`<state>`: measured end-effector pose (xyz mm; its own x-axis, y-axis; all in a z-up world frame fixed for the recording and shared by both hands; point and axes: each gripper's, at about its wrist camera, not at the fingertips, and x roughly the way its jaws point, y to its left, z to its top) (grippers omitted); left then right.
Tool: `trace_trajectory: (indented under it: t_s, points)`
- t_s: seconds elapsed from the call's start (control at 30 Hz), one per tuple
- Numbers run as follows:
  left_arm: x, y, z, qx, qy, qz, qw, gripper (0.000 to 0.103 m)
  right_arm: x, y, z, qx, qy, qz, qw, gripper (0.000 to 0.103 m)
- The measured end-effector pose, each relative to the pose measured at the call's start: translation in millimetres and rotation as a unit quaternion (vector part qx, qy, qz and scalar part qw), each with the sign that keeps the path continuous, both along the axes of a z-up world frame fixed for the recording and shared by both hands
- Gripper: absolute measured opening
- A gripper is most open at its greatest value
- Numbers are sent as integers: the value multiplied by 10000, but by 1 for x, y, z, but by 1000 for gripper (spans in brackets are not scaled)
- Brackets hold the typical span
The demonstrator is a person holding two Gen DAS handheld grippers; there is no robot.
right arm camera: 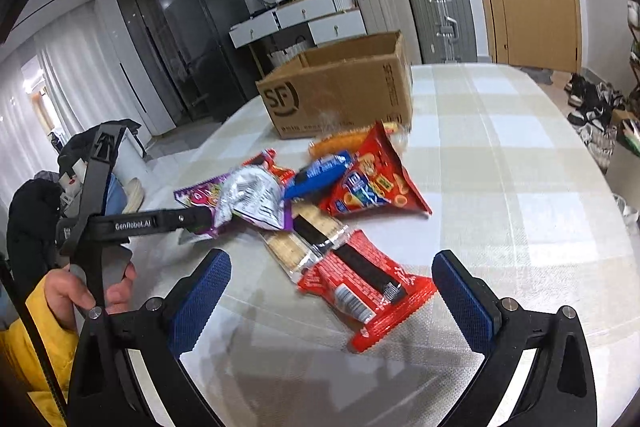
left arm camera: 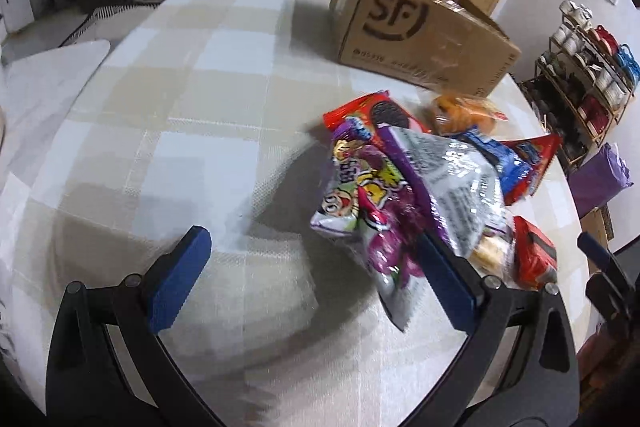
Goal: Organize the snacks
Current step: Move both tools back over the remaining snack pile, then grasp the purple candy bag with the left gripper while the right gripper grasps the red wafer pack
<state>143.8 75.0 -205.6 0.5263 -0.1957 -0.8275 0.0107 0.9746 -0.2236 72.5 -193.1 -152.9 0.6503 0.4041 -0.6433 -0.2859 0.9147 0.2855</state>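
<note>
On my left wrist camera, the left gripper (left arm camera: 316, 279) fills the bottom of the frame with its jaws spread wide. Its left pad (left arm camera: 180, 279) hangs over bare checked tablecloth (left arm camera: 168, 115). Its right pad lies against the purple and silver snack bag (left arm camera: 396, 195) at centre right, but nothing is pinched between the two pads. Whether that bag is lifted or resting I cannot tell. Behind it, toward the right, I see a red cookie pack (left arm camera: 372, 115), an orange pack (left arm camera: 464, 111), a blue pack (left arm camera: 500, 155) and a red packet (left arm camera: 534, 255) at the lower right, all bunched together. The open SF cardboard box (left arm camera: 420, 35) sits at the upper right of the table, near the heap but apart from it.

On my right wrist camera, the person's hand (right arm camera: 96, 287) at the lower left holds the left gripper's handle, and its black arm reaches to the purple bag (right arm camera: 248, 199) at centre left. The right gripper (right arm camera: 332, 299) is open wide along the bottom, gripping nothing. Between its pads lies a red wrapper (right arm camera: 368, 299) flat on the cloth, touching neither. A clear cracker sleeve (right arm camera: 300, 239) lies just above it, touching it. Further up sit the blue pack (right arm camera: 320, 175) and a red chip bag (right arm camera: 372, 179), overlapping. The box (right arm camera: 340, 87) stands at upper centre.
</note>
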Motion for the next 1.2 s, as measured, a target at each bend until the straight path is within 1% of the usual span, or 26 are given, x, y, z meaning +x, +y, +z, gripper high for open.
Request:
trace_trajectory:
  t_s: [0.1, 0.27, 0.37, 0.43, 0.47, 0.5, 0.53, 0.57, 0.6, 0.63, 0.9, 1.03, 1.2]
  points:
    - [8, -4, -5, 95, 2, -28, 10000, 102, 6, -2, -8, 46, 115, 5, 9999, 102]
    - [11, -5, -6, 99, -70, -113, 9999, 101, 12, -7, -18, 140, 269, -29, 9995, 102]
    - [10, -5, -6, 43, -177, -181, 9997, 97, 14, -8, -22, 190, 341, -26, 9992, 102]
    - [10, -4, -4, -29, -226, -194, 9996, 89, 16, -7, -24, 207, 372, 12, 9991, 102]
    - [9, -3, -3, -55, -262, -195, 9995, 76, 16, -6, -24, 219, 383, 21, 9990, 102]
    - [9, -1, -3, -193, -294, -256, 9991, 64, 16, -6, -25, 230, 394, 31, 9990, 102]
    - [9, 0, -2, -279, -292, -284, 9988, 60, 16, -5, -25, 239, 410, 43, 9989, 102]
    - [9, 0, -2, -311, -296, -287, 9987, 50, 17, -5, -26, 234, 429, 48, 9988, 102]
    - [9, 1, -2, -401, -298, -331, 9982, 36, 17, -4, -28, 220, 453, 53, 9987, 102]
    - [8, 3, -2, -470, -323, -340, 9978, 36, 18, -3, -29, 210, 478, 63, 9986, 102]
    - [0, 17, 1, -544, -358, -191, 9977, 32, 23, 1, -33, 62, 602, 86, 9981, 102]
    - [-7, 24, 4, -568, -388, -167, 9975, 32, 27, 8, -36, -164, 721, 107, 9972, 102]
    - [-20, 31, 12, -577, -491, -153, 9970, 32, 36, 15, -39, -563, 793, 107, 9952, 102]
